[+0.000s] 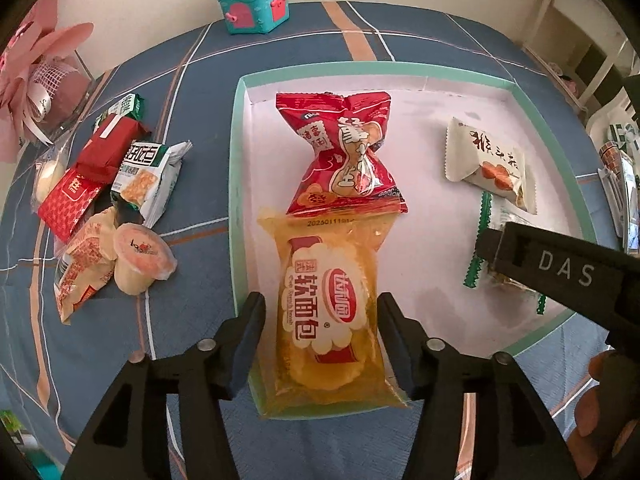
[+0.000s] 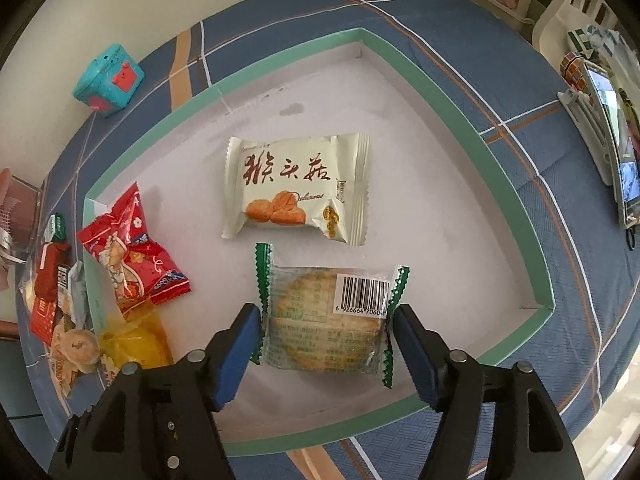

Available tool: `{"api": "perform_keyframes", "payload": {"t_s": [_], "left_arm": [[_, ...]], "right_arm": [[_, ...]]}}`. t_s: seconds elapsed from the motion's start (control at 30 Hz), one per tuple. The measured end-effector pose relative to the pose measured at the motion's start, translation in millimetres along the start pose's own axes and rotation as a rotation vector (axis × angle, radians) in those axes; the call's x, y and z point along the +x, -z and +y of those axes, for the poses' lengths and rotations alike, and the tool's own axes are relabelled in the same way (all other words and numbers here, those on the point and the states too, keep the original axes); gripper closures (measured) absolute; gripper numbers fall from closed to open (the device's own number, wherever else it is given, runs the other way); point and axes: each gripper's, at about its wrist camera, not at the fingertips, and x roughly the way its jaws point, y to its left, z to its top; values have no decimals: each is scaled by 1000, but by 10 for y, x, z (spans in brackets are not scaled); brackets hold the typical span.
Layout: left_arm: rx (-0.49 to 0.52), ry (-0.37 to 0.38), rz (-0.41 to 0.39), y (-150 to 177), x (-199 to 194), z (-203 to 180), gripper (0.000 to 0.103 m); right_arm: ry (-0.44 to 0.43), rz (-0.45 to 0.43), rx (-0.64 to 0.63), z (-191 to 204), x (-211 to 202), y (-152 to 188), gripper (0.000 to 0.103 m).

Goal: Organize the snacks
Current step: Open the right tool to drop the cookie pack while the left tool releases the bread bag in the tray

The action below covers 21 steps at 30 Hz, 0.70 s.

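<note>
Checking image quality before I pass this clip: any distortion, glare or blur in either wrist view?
Left wrist view: strong fisheye bending of the tray, dark vignette corners, mild sheen on the yellow bread packet, print sharp. Right wrist view: same bending, barcode on the clear biscuit packet readable, window edge washed out at right.

Four snack packets [image 2: 296,188] in tray [image 2: 440,92]
</note>
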Motion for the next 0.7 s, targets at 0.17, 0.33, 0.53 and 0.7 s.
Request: {"api": "perform_keyframes", "payload": {"t_s": [0.17, 0.33, 0.53, 0.7], "left_arm": [[-6, 14, -11, -33, -49, 29, 43], [-10, 37, -41, -54, -168, 37, 42], [-80, 49, -70, -89, -295, 215, 42], [-206, 35, -110, -115, -400, 564, 29]], "right_arm": [[11, -22, -8, 55, -49, 9, 27], [8, -57, -8, 89, -150, -13, 27], [0, -70, 1, 100, -191, -6, 27], [-4, -61, -8, 74, -190, -24, 27]]}}
